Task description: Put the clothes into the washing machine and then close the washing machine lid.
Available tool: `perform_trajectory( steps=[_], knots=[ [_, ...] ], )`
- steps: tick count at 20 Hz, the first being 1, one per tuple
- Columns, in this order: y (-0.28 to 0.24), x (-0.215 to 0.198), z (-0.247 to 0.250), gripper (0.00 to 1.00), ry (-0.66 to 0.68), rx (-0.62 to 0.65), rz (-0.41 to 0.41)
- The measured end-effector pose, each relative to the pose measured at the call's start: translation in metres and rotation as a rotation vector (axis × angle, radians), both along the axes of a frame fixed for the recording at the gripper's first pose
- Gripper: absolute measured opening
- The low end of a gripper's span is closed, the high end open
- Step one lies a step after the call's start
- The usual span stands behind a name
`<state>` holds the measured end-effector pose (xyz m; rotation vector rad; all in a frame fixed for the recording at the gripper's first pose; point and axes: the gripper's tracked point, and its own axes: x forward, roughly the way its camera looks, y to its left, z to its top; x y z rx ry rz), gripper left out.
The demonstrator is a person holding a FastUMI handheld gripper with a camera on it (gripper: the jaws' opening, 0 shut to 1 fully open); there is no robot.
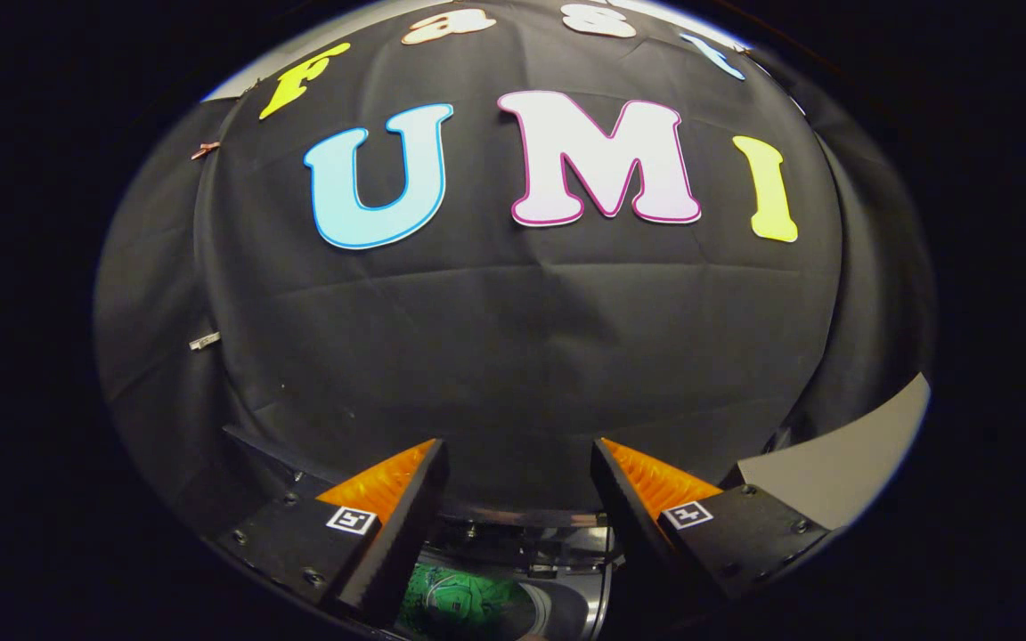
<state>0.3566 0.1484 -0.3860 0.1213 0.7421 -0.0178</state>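
My gripper (520, 463) is open, with a wide gap and nothing between its fingers. It is raised and faces the black cloth wall of the booth. Low down, below and between the fingers, I see a small part of the washing machine's open top (566, 570), with dark and metal parts around the rim. A green patterned piece of clothing (460, 601) lies down inside that opening. The lid itself is hidden from me.
The black cloth wall (513, 338) stands close ahead of the fingers. A pale grey surface (842, 463) shows beyond the right finger. Small clips (204, 340) hold the cloth on the left.
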Motion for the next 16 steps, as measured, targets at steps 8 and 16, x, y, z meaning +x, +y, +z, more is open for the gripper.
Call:
perform_trajectory(
  steps=[8,16],
  knots=[
    [0.013,-0.079,0.01,1.0,0.05,-0.035,0.031],
    [0.025,-0.121,0.012,0.99,0.084,-0.042,0.068]
  ],
)
